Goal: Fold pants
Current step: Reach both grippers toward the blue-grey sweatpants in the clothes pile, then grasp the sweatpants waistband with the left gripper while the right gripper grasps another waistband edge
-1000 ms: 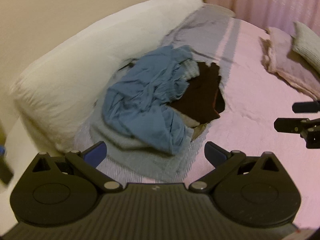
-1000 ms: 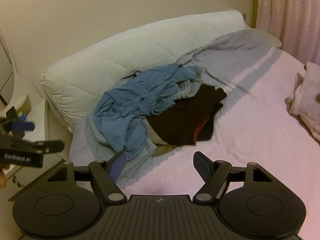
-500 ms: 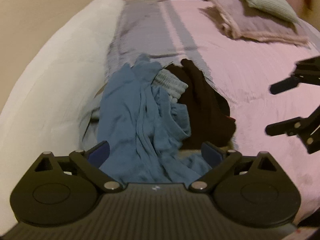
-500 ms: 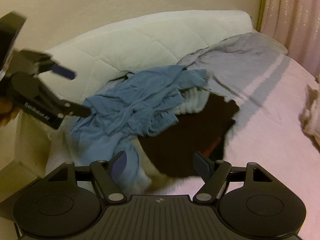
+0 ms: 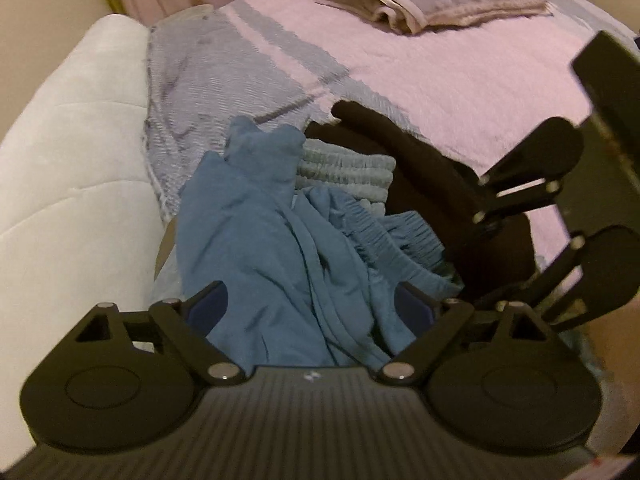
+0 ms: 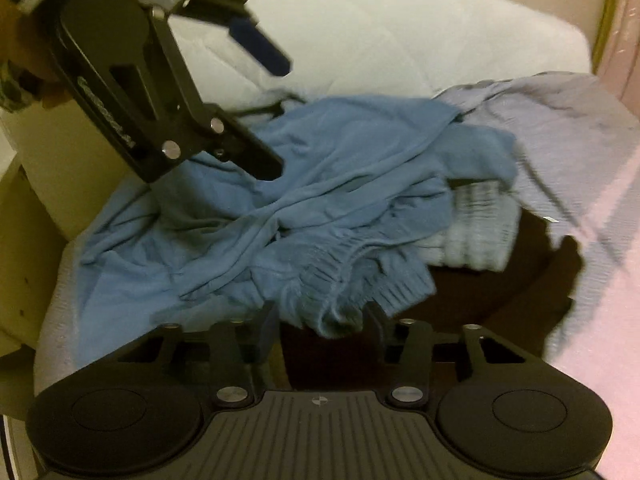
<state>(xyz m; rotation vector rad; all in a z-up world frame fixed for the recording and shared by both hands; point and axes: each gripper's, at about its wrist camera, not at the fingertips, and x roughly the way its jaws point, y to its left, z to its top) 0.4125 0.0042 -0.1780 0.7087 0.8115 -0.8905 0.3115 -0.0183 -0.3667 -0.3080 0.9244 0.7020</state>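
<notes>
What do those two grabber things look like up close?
Both are black. The left gripper has two round discs, a ribbed middle plate, silver pins and dark blue pads on its fingers. The right gripper is built the same. White lettering, too blurred to read, runs along the left gripper's side in the right wrist view.

pants [image 6: 320,208] on bed [image 6: 600,320], before pillow [image 6: 400,32]

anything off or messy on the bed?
Yes: the blue pants lie crumpled in a heap, tangled over a dark garment and a pale ribbed waistband. Nothing looks spilled or damaged.
</notes>
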